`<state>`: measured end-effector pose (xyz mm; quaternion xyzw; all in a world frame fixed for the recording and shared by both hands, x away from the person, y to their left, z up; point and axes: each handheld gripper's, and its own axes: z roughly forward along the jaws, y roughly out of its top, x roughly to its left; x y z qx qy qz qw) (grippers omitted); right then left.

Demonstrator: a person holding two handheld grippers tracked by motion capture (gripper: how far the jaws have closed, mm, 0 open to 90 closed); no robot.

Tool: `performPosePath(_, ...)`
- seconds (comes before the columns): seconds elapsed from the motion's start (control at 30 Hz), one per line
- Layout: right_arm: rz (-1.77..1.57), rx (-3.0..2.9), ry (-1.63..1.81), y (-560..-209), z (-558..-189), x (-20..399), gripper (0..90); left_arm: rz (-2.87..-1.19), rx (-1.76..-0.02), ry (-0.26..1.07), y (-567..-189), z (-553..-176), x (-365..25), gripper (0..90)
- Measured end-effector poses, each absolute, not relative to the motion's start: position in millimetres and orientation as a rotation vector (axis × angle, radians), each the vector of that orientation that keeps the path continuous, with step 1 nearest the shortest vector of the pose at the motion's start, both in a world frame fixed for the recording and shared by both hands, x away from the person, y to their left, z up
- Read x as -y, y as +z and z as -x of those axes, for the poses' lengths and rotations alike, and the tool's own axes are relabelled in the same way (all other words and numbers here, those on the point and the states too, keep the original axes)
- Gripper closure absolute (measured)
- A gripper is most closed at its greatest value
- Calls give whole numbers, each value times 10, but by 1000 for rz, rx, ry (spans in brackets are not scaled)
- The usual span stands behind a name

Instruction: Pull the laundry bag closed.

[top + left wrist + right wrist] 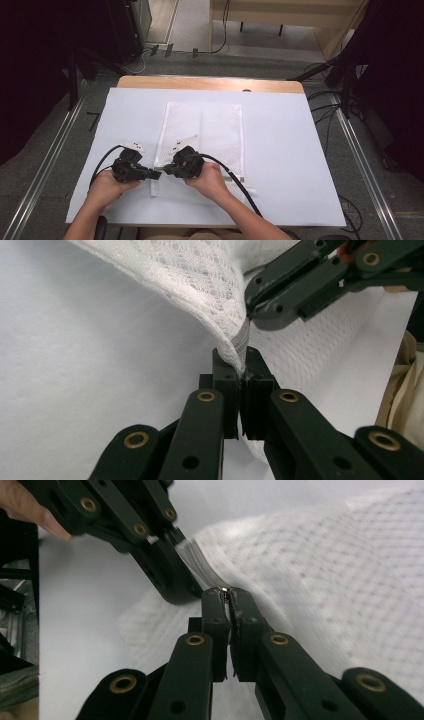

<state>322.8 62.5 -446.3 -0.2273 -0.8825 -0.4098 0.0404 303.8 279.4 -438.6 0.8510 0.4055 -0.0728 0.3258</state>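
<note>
**Two grippers pinch one corner of a mesh bag**

The table (210,83) is nearly hidden under a big white sheet (290,165), and I'd say that is there to give a plain, smooth ground so the pale fabric can slide and be seen. On the sheet lies a white mesh laundry bag (210,132), flat and stretched away from the person, its long sides running front to back. Most of it rests slack on the sheet; just its near left corner is lifted, because both tools have met there.

The person's hands come in from the near edge, turned toward each other. The left gripper (239,365) has its jaws closed tight on the thick edge of the bag, a fold of mesh rising out between the pads. That looks to me like an anchor hold, keeping the corner still. The right gripper (227,596) sits just beside it, tip almost against tip, and its jaws are also pressed together on a small metal piece at the ribbed band (197,557) of the bag, likely the zip pull, though it is too small to be sure.

Holding so close together makes sense if one side is to steady the seam while the other draws along it.
</note>
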Motion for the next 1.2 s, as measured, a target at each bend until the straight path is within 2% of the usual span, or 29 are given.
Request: performPosePath(1.2,662,2701,-1258,-4489,-3270,-377,878,-2213,-1033,-165,-4363,-3022,-2865,879)
